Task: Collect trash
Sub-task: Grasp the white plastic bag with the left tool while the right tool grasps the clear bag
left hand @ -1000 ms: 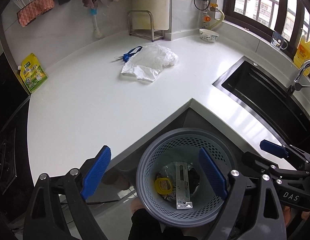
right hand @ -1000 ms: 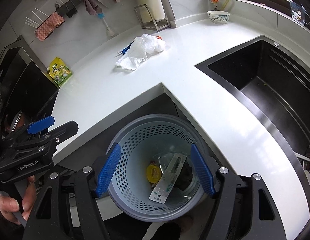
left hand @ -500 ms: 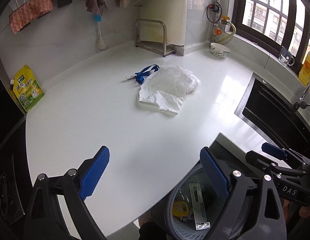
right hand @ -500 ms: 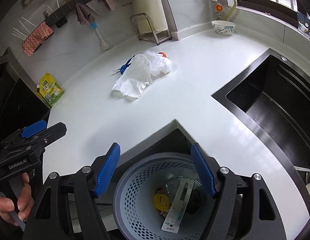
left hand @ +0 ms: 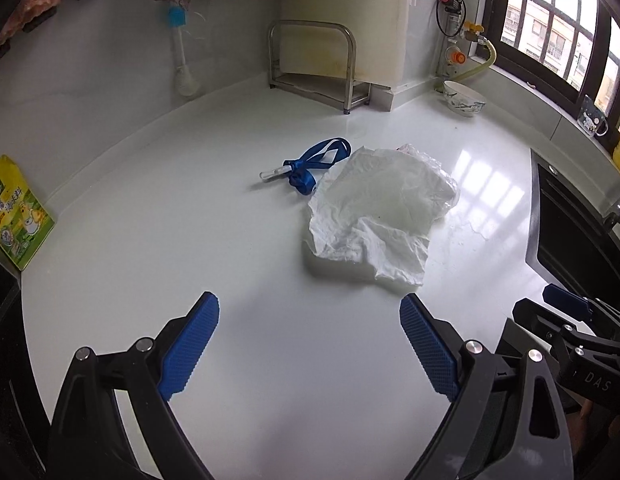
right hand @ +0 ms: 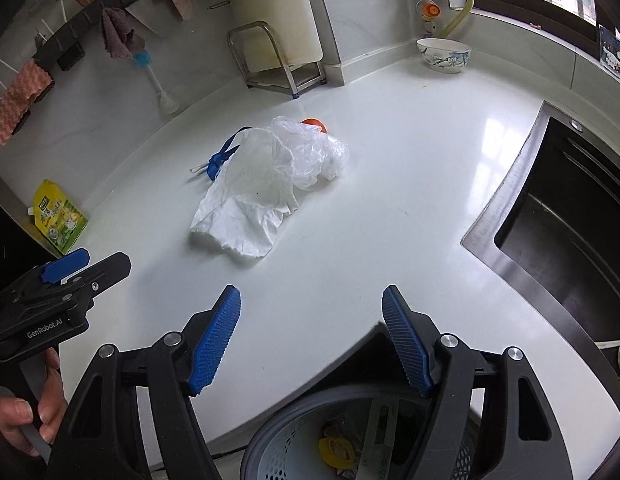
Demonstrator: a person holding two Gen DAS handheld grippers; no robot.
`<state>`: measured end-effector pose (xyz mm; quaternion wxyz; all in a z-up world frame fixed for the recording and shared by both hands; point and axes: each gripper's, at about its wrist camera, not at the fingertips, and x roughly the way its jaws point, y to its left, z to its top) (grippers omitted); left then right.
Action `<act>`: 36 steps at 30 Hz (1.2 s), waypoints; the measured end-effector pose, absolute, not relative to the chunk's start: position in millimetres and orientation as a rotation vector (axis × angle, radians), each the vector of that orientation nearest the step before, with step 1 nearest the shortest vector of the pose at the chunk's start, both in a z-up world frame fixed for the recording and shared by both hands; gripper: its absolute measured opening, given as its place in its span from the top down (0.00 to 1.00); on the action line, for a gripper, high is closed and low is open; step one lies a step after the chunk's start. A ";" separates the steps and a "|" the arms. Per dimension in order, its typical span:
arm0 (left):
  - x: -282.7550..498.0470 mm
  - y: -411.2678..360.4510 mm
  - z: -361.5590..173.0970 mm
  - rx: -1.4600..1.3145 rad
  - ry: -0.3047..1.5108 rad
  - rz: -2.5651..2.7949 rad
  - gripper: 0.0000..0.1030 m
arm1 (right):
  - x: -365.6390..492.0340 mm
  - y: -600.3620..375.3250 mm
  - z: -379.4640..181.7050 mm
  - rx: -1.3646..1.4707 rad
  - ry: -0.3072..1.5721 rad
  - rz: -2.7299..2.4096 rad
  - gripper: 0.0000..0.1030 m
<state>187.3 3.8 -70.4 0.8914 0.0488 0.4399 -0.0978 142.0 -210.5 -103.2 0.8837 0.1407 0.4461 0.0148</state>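
**Reaching for the trash pile**

Both jaws stand apart, nothing between them. Left gripper point(left hand: 310, 344) and right gripper point(right hand: 312, 336) hover over bare counter point(left hand: 189, 240). Ahead of both jaws, well apart: crumpled tissue point(left hand: 370, 236) lying over a clear plastic bag point(right hand: 314, 152), blue lanyard point(left hand: 314, 162) touching its far-left edge. Likely best: pinch tissue and bag together, low. Bin point(right hand: 285, 444) sits below the right jaws.

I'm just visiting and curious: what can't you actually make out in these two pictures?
- Orange thing: right wrist view, mostly behind the plastic bag; unidentifiable.
- Bin contents: right wrist view, cut by the bottom edge and gripper body.
- Yellow packet print: left wrist view, too small to read.
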 end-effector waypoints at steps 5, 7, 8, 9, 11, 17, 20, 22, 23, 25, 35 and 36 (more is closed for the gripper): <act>224.3 -14.6 -89.2 0.106 0.920 -0.233 0.12 | 158.7 -219.7 -110.8 0.300 0.928 -0.021 0.32; 236.3 -21.4 -98.3 0.107 0.928 -0.242 0.12 | 163.0 -226.5 -114.6 0.315 0.929 -0.044 0.32; 241.4 -24.8 -102.8 0.106 0.934 -0.247 0.12 | 164.5 -230.0 -116.6 0.323 0.931 -0.055 0.32; 246.1 -28.0 -107.1 0.107 0.940 -0.253 0.12 | 165.6 -233.0 -118.3 0.332 0.934 -0.065 0.32; 255.1 -34.2 -115.6 0.112 0.949 -0.261 0.12 | 166.2 -238.8 -121.5 0.347 0.937 -0.085 0.32; 270.9 -49.2 -138.3 0.143 0.971 -0.268 0.17 | 168.2 -247.4 -130.0 0.370 0.951 -0.123 0.32; 274.9 -50.8 -143.9 0.149 0.988 -0.271 0.36 | 172.5 -247.7 -133.6 0.376 0.957 -0.131 0.32; 273.9 -50.2 -143.5 0.154 0.977 -0.271 0.46 | 177.3 -246.7 -135.2 0.377 0.960 -0.130 0.32; 273.3 -48.9 -142.4 0.152 0.974 -0.275 0.57 | 180.0 -245.4 -135.4 0.375 0.961 -0.128 0.32; 273.2 -45.1 -140.6 0.142 0.979 -0.286 0.75 | 185.8 -241.8 -134.2 0.369 0.959 -0.121 0.32; 265.4 6.3 -125.5 0.107 0.996 -0.241 0.90 | 224.8 -221.7 -115.4 0.317 0.910 -0.058 0.32; 264.1 12.4 -123.8 0.115 0.991 -0.228 0.90 | 230.1 -220.9 -114.8 0.319 0.909 -0.053 0.32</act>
